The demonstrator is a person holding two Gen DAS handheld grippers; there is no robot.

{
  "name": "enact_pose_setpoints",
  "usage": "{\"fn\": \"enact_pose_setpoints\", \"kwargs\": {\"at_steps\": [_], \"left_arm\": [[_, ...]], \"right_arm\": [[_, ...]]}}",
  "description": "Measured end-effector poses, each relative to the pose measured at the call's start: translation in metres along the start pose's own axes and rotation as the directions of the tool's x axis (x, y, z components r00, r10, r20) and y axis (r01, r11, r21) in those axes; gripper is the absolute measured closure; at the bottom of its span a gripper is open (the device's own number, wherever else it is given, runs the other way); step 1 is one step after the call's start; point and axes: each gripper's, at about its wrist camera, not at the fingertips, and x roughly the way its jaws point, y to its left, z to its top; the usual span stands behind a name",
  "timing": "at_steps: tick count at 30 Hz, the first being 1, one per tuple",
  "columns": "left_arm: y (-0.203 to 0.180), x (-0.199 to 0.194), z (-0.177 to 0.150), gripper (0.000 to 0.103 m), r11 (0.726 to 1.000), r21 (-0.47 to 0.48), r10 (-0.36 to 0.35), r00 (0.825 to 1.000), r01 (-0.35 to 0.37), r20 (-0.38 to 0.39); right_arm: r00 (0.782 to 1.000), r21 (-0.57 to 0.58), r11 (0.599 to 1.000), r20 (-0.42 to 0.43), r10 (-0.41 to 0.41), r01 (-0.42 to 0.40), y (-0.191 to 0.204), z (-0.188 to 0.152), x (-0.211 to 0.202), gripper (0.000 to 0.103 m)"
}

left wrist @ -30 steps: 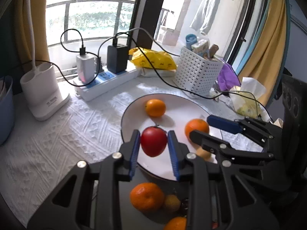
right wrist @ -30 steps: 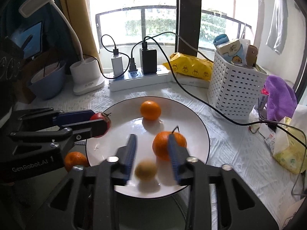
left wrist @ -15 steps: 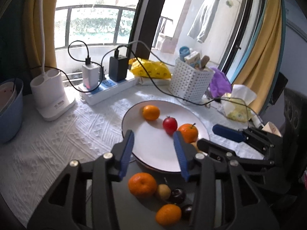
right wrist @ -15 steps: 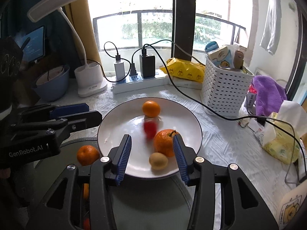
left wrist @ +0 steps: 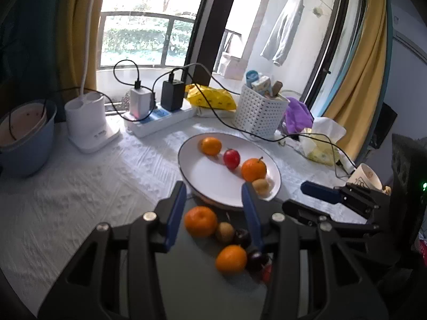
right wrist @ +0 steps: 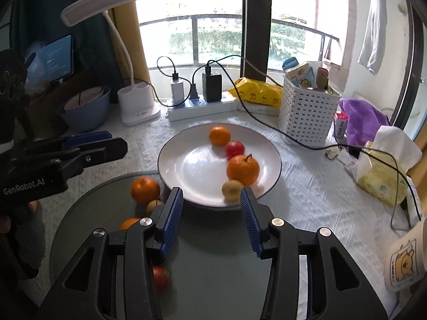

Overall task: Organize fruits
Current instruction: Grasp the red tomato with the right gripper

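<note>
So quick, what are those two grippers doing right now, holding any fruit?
Left gripper: open, holding nothing.
Right gripper: open, holding nothing.

Home balcony-side table as I see it, laundry [left wrist: 283,37] hanging outside, yellow curtain [left wrist: 355,80], desk lamp [right wrist: 106,2], power strip [right wrist: 202,106] at the table's far edge

The left hand-held gripper [left wrist: 213,208] has released the red fruit [left wrist: 231,159] onto the plate [left wrist: 213,178] and withdrawn.
</note>
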Motion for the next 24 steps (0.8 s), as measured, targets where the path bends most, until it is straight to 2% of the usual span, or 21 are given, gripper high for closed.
{"fn": "enact_pose_setpoints", "kwargs": {"at_steps": [11, 24], "left_arm": [[0.003, -0.011, -0.031, 0.058, 0.999, -0.029, 0.018, 0.999, -0.019, -0.037], [0.001, -0.013, -0.062, 0.059, 0.999, -0.042, 0.022, 0.995, -0.026, -0.096]], "right_arm": [[0.999, 0.003, 1.000, -0.046, 0.026, -0.025, 0.010, -0.035, -0.008, 0.056], [0.995, 0.019, 0.998, -0.081, 0.060, -0.058, 0.019, -0.059, -0.009, 0.056]]}}
